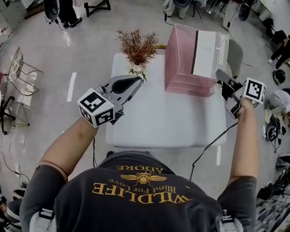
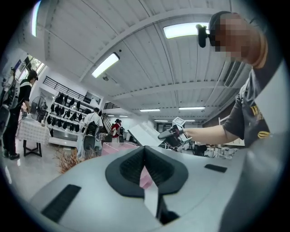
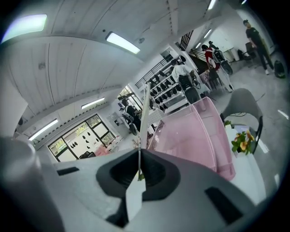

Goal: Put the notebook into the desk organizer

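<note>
A white notebook (image 1: 210, 53) hangs upright in the air just in front of the pink desk organizer (image 1: 180, 61), which stands at the far right of the white table (image 1: 174, 115). My right gripper (image 1: 219, 73) is shut on the notebook's right edge. In the right gripper view the notebook (image 3: 144, 113) shows edge-on, rising from the closed jaws (image 3: 139, 152), with the organizer (image 3: 190, 140) behind it. My left gripper (image 1: 139, 80) hovers over the table's left part, jaws together and nothing held. The left gripper view shows its closed tips (image 2: 145, 148) and, beyond them, the notebook (image 2: 145, 132).
A vase of dried brown flowers (image 1: 138, 48) stands at the table's far left, right by the left gripper's tips. A grey chair (image 1: 235, 55) sits behind the organizer. A black cable (image 1: 209, 146) hangs off the table's right front. People and gear stand around the room.
</note>
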